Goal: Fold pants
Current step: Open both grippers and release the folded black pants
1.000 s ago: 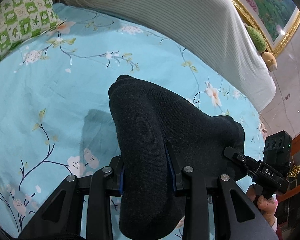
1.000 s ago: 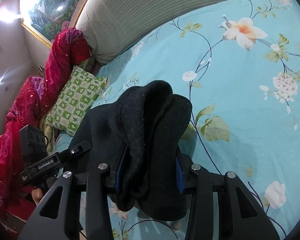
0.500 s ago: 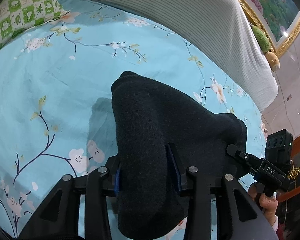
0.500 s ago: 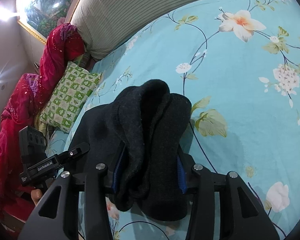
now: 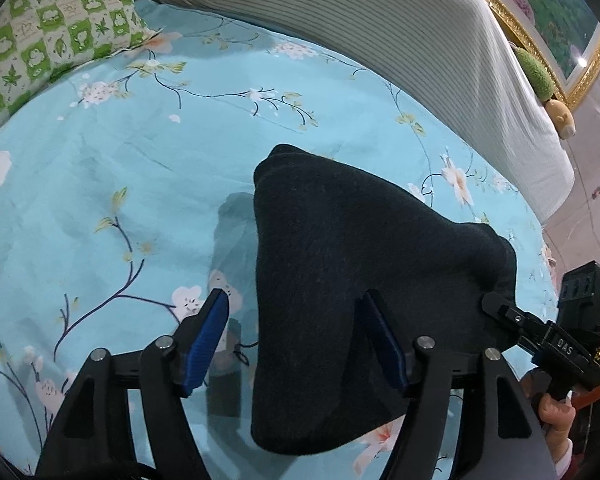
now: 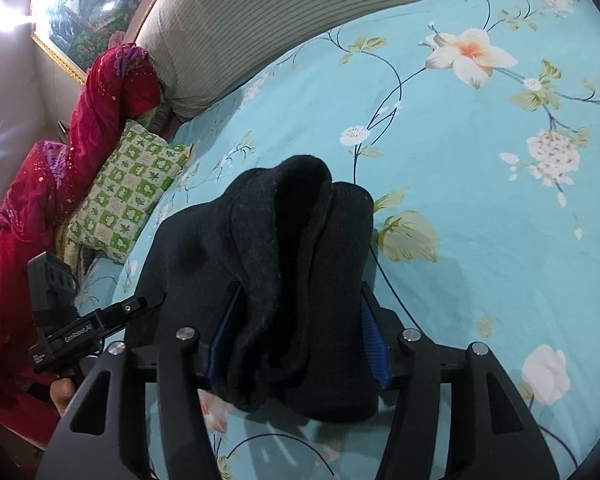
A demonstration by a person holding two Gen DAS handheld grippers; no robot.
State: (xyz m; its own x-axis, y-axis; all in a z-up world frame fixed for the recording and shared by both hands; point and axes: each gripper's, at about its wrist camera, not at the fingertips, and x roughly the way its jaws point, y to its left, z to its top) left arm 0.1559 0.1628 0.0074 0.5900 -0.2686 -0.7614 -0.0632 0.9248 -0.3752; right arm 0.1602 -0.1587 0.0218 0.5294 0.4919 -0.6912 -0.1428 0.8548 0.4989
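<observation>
folded bundle of dark charcoal knit pants lies centre-frame on the turquoise floral bedsheet, looking folded down to a thick stack; only release and tidying seem left. left gripper has just been opening, left pad clear of the cloth. right gripper has been opening too; pads beside the cloth, contact unclear. bundle's long axis runs from the lower frame edge up toward the striped grey headboard.

The pants, dark charcoal knit, sit bunched in a thick folded wad, draped between both claws and sagging below them.
</observation>
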